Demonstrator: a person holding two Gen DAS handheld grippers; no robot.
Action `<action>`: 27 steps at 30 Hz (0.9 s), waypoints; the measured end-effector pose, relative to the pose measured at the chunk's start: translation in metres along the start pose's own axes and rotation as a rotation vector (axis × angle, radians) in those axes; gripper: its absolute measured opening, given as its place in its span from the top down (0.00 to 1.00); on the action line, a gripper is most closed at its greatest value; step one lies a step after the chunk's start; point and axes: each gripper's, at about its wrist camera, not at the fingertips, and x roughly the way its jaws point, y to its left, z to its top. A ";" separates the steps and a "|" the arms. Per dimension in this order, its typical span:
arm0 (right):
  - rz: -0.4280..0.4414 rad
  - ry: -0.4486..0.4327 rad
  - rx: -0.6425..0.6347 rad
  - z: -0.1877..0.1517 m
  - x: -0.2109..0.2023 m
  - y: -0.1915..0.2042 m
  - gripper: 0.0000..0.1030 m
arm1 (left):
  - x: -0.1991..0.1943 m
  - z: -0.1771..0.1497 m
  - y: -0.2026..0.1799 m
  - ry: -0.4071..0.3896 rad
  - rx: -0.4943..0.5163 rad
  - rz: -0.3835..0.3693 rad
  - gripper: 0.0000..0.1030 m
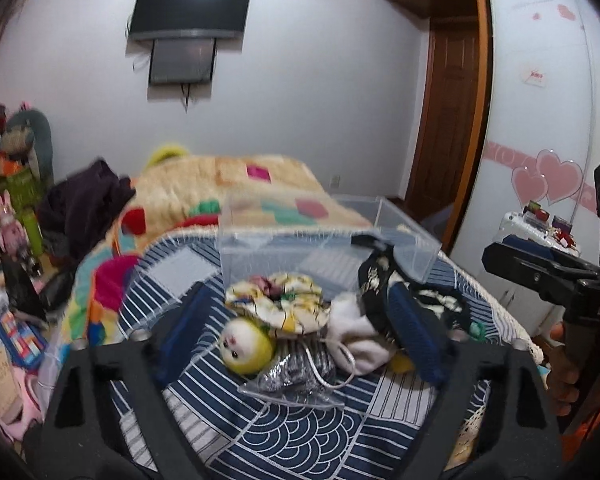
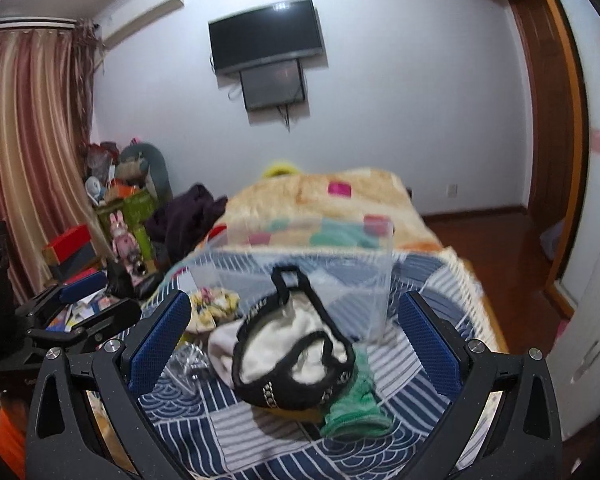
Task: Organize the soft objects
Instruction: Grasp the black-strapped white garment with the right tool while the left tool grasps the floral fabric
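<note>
Both grippers hover, jaws wide apart and empty: left gripper (image 1: 300,328), right gripper (image 2: 294,344). On the blue-and-white patterned bedspread (image 2: 260,436), before a clear plastic box (image 1: 324,236), soft things lie heaped: a floral fabric scrunchie (image 1: 276,300), a round-headed yellow-and-white doll (image 1: 246,346), a white cloth (image 2: 276,340) partly hidden under a black chain-trimmed strap (image 2: 296,388), and a blurred green fabric piece (image 2: 356,408).

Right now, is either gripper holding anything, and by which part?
Nothing is held. The left gripper and right gripper are both open above the pile of soft items beside the clear box.
</note>
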 end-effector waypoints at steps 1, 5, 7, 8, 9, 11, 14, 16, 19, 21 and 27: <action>0.007 0.019 0.010 -0.002 0.003 -0.002 0.00 | 0.005 -0.001 0.002 0.015 -0.007 -0.003 0.22; 0.018 0.103 0.037 -0.011 0.022 -0.009 0.00 | 0.023 -0.002 0.009 0.044 -0.022 -0.001 0.29; 0.003 0.133 0.037 -0.017 0.028 -0.011 0.04 | 0.027 -0.002 0.011 0.022 -0.006 0.030 0.30; -0.008 0.145 0.035 -0.018 0.031 -0.011 0.07 | 0.030 -0.001 0.013 0.019 0.003 0.045 0.30; -0.021 0.158 0.032 -0.019 0.032 -0.011 0.11 | 0.035 0.000 0.016 0.026 0.001 0.049 0.31; -0.031 0.177 0.034 -0.021 0.035 -0.016 0.15 | 0.043 0.002 0.022 0.045 -0.017 0.038 0.35; -0.038 0.207 0.062 -0.025 0.039 -0.023 0.25 | 0.058 -0.001 0.031 0.089 -0.056 0.018 0.41; -0.030 0.237 0.082 -0.026 0.043 -0.027 0.38 | 0.063 -0.003 0.034 0.107 -0.070 0.014 0.42; -0.005 0.265 0.105 -0.030 0.046 -0.030 0.46 | 0.070 -0.008 0.035 0.122 -0.070 0.015 0.42; 0.009 0.272 0.110 -0.031 0.046 -0.028 0.56 | 0.074 -0.010 0.034 0.130 -0.068 0.004 0.47; -0.013 0.256 0.102 -0.030 0.047 -0.026 0.74 | 0.076 -0.012 0.029 0.143 -0.053 -0.008 0.78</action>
